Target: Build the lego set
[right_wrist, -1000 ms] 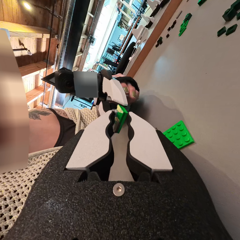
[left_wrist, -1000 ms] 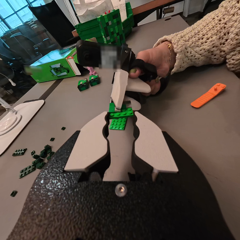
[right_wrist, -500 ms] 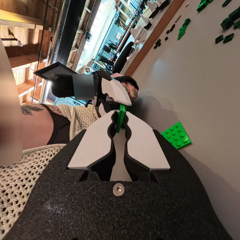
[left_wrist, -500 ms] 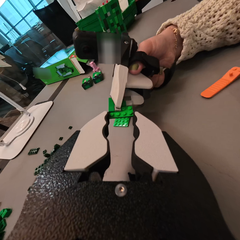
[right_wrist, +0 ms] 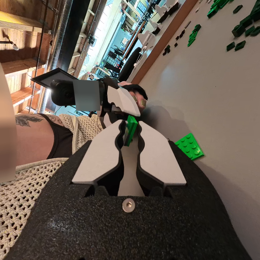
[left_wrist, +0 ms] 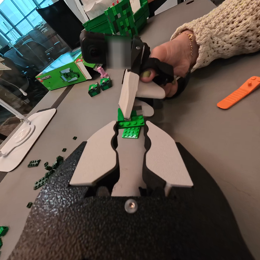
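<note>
A bright green lego plate (left_wrist: 132, 123) is held above the grey table by both grippers. My left gripper (left_wrist: 130, 123) is shut on it, one fingertip at each end. My right gripper (left_wrist: 127, 116) comes down from the far side and pinches the same plate from above and below. In the right wrist view the plate (right_wrist: 132, 126) stands edge-on between the fingers of my right gripper (right_wrist: 131, 123), with a darker layer on its left face. A finger (right_wrist: 123, 101) of the left gripper shows just beyond. A square green plate (left_wrist: 130, 133) lies flat on the table underneath, also in the right wrist view (right_wrist: 190, 147).
An orange brick separator (left_wrist: 239, 92) lies at the right. Loose dark green pieces (left_wrist: 46, 173) lie at the left beside a white stand base (left_wrist: 21, 135). Two small green cubes (left_wrist: 99, 87), a green box (left_wrist: 63, 76) and a tall green block model (left_wrist: 121, 15) stand at the back. The grippers are tip to tip, or close to it. My left gripper's tips are some 15 cm from the orange brick separator (left_wrist: 239, 92).
Both grippers have risen a little with the green plate between them, and the square plate on the table looks farther below. The grips look unchanged.
</note>
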A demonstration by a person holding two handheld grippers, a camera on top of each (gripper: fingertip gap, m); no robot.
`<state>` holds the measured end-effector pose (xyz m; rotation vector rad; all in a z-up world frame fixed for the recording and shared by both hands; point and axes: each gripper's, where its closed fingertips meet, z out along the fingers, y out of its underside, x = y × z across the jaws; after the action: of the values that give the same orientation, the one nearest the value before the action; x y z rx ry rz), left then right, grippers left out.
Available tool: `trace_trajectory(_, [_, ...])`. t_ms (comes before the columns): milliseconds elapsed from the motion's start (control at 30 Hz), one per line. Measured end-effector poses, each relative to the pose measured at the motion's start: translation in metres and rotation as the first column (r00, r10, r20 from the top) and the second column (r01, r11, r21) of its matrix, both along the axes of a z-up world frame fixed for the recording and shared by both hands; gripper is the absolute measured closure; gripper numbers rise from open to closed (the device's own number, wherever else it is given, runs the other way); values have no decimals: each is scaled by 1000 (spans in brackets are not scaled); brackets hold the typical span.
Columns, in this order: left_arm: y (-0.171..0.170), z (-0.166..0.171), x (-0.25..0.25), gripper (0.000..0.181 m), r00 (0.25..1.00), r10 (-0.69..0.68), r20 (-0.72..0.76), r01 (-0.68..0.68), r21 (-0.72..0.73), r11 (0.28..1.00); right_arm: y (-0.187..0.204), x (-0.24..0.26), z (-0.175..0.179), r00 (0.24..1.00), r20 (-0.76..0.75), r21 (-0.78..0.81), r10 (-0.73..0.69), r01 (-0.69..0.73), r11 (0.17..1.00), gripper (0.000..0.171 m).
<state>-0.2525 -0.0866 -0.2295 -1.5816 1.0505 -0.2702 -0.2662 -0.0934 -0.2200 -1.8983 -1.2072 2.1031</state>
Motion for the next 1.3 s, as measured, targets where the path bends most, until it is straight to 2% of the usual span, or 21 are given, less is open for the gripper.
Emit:
trace_trajectory(167, [0,-2,0,146,999,8,-38,-7,22,1000,-3,1,1,1000,-2,-20,21,-21,1000,163])
trace_trajectory(367, [2,-3,-1,146,997,24,-78,-20,56,998,-2,1,0,1000,1,-6,19,-19,1000,163])
trace_trajectory(533, [4,-3,-3,146,998,30,-47,-29,21,999,1,-2,-1,1000,-14,42,-22,23,999,162])
trace_trajectory(667, [12,-12,-16,146,994,104,-23,-106,-81,991,13,0,0,995,-62,200,-81,92,976,119])
trace_trajectory(767, [15,-17,-22,146,990,139,39,-128,-202,971,26,5,6,984,-140,377,-107,153,913,105])
trace_trajectory(833, [15,-17,-24,146,985,153,82,-127,-260,957,30,9,5,981,-175,562,-86,172,809,105])
trace_trajectory(900, [13,-18,-23,146,980,153,128,-103,-330,938,25,12,0,982,-190,756,-20,159,635,106])
trace_trajectory(1000, [6,-20,-18,146,970,137,202,-33,-448,893,16,12,-10,984,-162,957,69,140,254,111])
trace_trajectory(1033, [5,-20,-16,146,964,136,226,-10,-483,876,12,11,-13,984,-152,982,91,139,127,113])
trace_trajectory(1100, [1,-22,-12,146,955,131,265,33,-538,842,5,8,-18,984,-128,988,125,138,-71,119])
trace_trajectory(1200, [-3,-24,-9,146,948,129,289,66,-581,811,1,4,-27,986,-80,960,146,116,-256,132])
trace_trajectory(1300, [-5,-27,-6,146,951,127,280,74,-608,790,5,0,-36,992,-41,935,121,81,-346,139])
